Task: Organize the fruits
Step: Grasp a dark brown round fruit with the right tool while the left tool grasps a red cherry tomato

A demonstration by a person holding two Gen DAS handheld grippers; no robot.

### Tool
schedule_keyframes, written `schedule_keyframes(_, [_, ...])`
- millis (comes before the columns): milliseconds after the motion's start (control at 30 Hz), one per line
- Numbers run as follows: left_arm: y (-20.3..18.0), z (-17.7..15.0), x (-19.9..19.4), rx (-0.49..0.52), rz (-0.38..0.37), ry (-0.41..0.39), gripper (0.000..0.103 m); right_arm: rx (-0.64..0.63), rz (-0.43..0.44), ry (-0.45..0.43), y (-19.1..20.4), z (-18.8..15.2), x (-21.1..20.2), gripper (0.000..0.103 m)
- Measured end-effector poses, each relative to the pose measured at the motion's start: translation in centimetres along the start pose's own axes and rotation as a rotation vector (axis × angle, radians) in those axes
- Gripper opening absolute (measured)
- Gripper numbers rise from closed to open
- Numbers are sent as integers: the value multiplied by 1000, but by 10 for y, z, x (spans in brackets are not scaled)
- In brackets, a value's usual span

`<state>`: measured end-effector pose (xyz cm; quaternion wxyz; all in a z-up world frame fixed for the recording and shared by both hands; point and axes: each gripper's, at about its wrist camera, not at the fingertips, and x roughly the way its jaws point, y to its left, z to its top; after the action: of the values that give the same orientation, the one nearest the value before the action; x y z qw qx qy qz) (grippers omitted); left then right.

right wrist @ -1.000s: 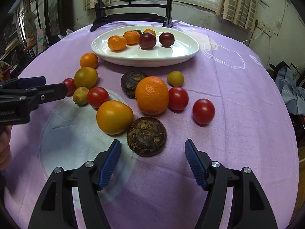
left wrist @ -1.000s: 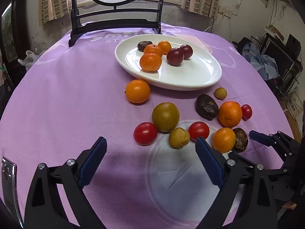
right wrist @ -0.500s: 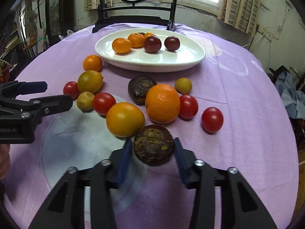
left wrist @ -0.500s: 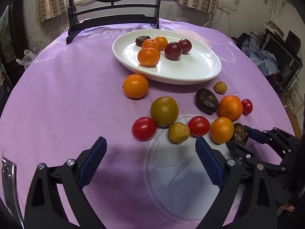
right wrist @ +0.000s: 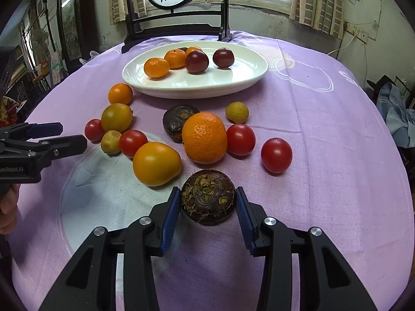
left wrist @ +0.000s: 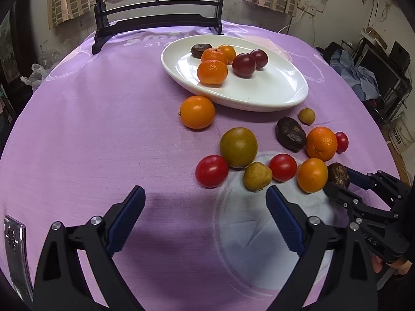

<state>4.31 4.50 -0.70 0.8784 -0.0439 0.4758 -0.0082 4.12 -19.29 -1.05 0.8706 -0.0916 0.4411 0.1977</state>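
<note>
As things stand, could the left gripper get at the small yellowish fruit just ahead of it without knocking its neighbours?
Probably not cleanly. The left gripper is open and empty, but the yellowish fruit sits wedged between two red tomatoes and the greenish fruit.

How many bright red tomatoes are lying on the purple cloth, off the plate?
4. One sits farthest left beside the greenish fruit, one next to the small yellow fruit, one against the big orange's right side, and one alone, farthest right. None seem hidden.
</note>
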Motion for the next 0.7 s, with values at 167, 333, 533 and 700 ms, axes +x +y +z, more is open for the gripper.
schedule_keyframes(167, [4, -1, 1, -6, 4, 0, 92, 4, 3, 0, -1, 0, -1, 44])
schedule_keyframes(333, [3, -1, 4, 15, 29, -15, 82, -3, 1, -3, 0, 0, -2, 44])
schedule_keyframes(533, [2, -2, 8, 12, 33, -1, 68, -7, 3, -4, 1, -1, -3, 44])
schedule_keyframes(700, [-6, -4, 17, 40, 44, 13, 69, -18, 2, -10, 4, -1, -5, 44])
